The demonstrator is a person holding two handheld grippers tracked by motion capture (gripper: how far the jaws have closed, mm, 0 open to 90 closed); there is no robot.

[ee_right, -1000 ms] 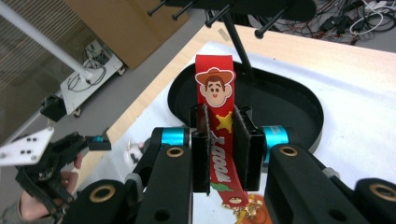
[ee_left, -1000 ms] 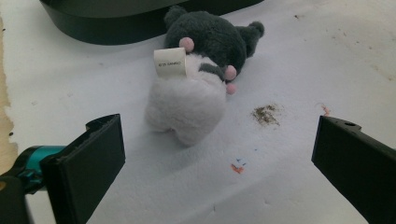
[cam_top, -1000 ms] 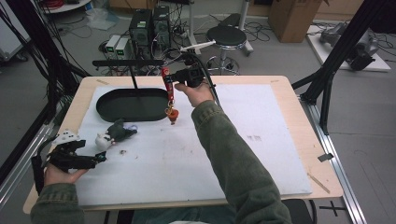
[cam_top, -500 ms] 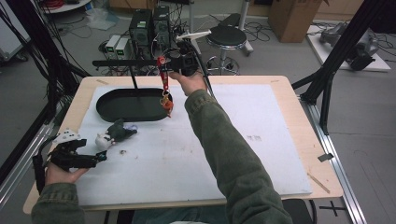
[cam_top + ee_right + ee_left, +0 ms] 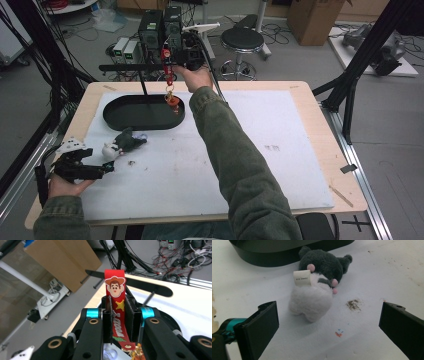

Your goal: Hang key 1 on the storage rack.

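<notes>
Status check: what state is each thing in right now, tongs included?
Right tongs: shut on strap, raised by the rack.
Strap: red, clamped, hanging with its charm over the tray.
Left tongs: open, facing the plush.
Plush: lying on the mat, untouched.
Tray: black, flat on the mat.

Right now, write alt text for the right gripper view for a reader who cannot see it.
The right claw is shut on a red keychain strap printed with a cartoon cowboy face and a yellow star, its loop standing above the jaws. Behind it a black horizontal bar crosses a white-covered table, with a cardboard box and cables beyond.
</notes>
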